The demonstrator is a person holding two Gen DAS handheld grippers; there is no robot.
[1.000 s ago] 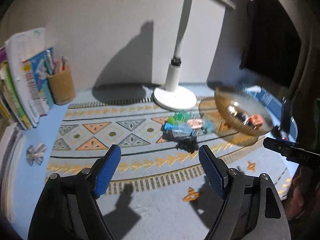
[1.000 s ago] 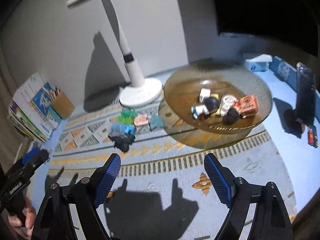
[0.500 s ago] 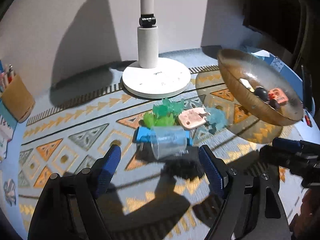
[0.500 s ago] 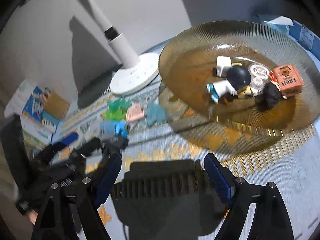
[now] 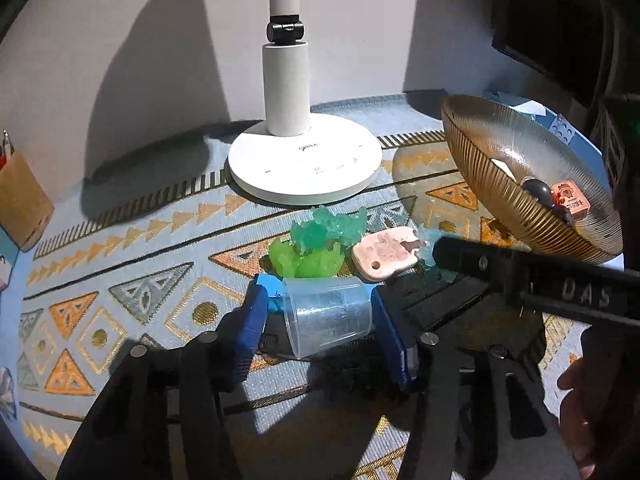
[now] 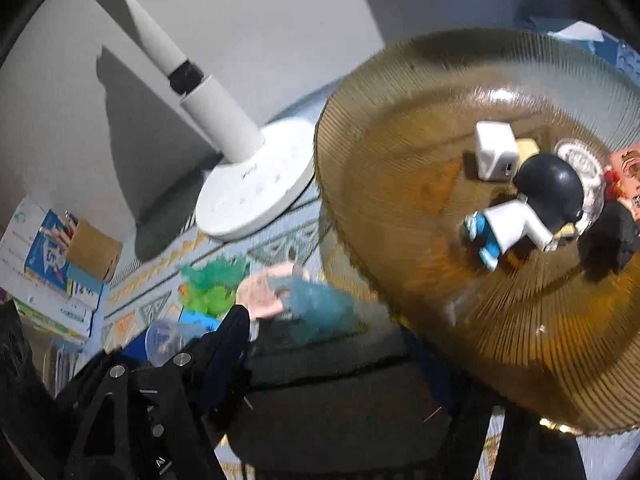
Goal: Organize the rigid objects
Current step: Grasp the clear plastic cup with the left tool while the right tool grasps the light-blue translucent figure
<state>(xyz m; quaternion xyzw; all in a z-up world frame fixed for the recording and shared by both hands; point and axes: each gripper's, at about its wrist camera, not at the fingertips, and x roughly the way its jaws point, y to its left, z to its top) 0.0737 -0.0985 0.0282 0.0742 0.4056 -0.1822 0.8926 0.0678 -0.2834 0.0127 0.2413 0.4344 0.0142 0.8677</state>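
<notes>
Item: left tool (image 5: 320,320), pads closing on a clear plastic cup (image 5: 328,320) lying on its side on the patterned mat (image 5: 120,280); the pads are standing at the cup's two sides, seemingly touching, though a firm squeeze cannot be confirmed. Blue block (image 5: 276,292) sitting just behind the cup; green figures (image 5: 316,244), pink tag (image 5: 386,252) and pale blue piece (image 5: 428,246) clustered beyond it, in front of the white lamp base (image 5: 304,164).

Item: right tool (image 6: 340,344), jaws narrowing with nothing visible between them (its view is blurred), hovering near the pink tag.

Item: amber glass bowl (image 6: 480,240), already holding several small toys.

Step in hand, judged: picking up the cup. Next move is calling for a finished squeeze, gentle since the thin wall may flex, then a lift clear of the blue block toward the bowl
</notes>
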